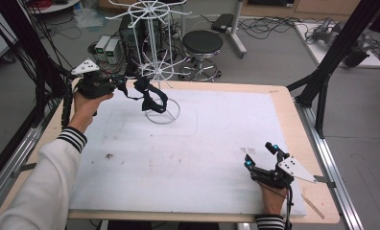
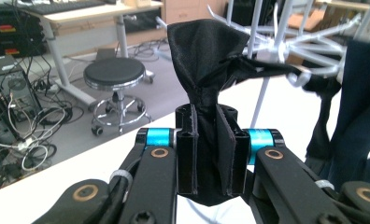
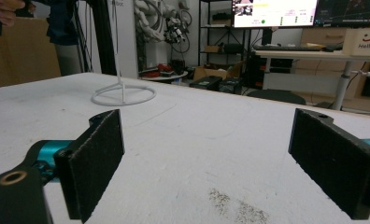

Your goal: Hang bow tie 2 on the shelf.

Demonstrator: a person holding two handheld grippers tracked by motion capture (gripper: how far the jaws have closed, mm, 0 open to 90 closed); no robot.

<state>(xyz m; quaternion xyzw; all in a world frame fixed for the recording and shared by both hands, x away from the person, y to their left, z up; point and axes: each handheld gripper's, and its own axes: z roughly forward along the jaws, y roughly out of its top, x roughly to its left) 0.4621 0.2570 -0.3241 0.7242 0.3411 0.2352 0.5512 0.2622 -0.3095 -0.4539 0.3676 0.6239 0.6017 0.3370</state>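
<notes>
While your left gripper (image 2: 206, 154) pinches the black strap (image 2: 206, 70), you are hanging it on the white rack (image 1: 152, 43).
Judging by the loop drooping beside the pole at far left, next ease it over a prong, then let go; your right gripper (image 1: 261, 155) rests wide open and empty, near right.

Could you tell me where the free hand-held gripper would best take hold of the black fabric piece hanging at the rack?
Probably the drooping loop of the black fabric piece, approached from the table's open near side. It hangs free beside the white wire rack, while the left hand-held gripper already pinches the other end.
</notes>
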